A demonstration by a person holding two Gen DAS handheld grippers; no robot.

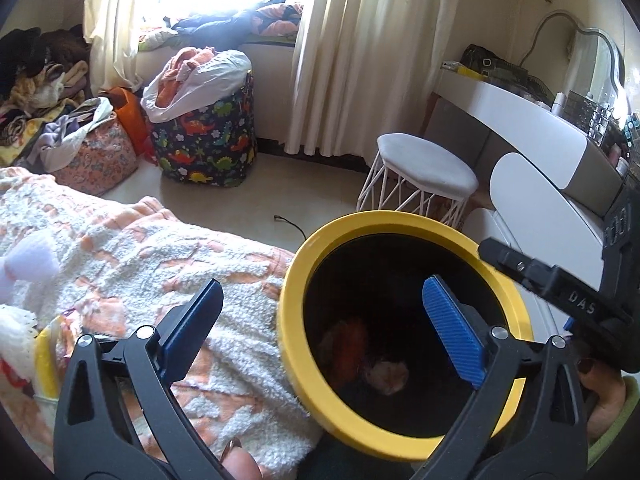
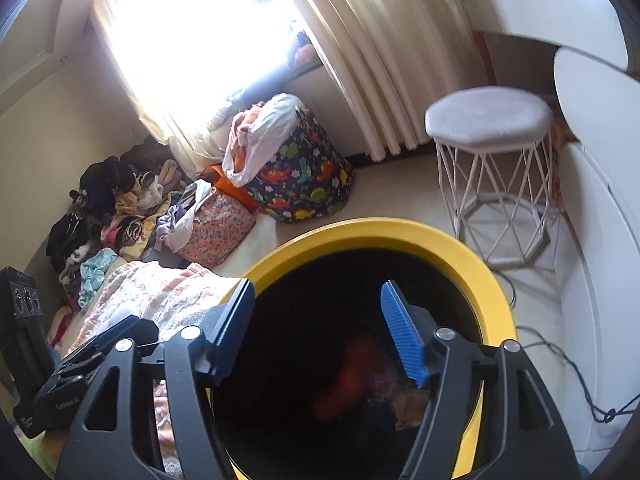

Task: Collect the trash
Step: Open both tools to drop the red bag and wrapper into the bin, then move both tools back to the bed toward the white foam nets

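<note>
A yellow-rimmed trash bin (image 1: 400, 220) with a black inside stands beside the bed; it also shows in the right wrist view (image 2: 460, 248). Crumpled orange and pale trash (image 1: 384, 372) lies at its bottom, also seen in the right wrist view (image 2: 360, 384). My left gripper (image 1: 324, 320) is open and empty, one finger over the blanket, the other over the bin's mouth. My right gripper (image 2: 316, 320) is open and empty, held right above the bin's mouth. The right gripper's body (image 1: 580, 280) shows at the right of the left wrist view.
A fluffy white and orange blanket (image 1: 140, 256) covers the bed at left. A white wire stool (image 1: 424, 168) and a white vanity desk (image 1: 540, 132) stand at right. A dinosaur-print basket (image 1: 208, 136) and piled clothes (image 1: 36, 80) sit by the curtained window. A cable (image 2: 560, 360) lies on the floor.
</note>
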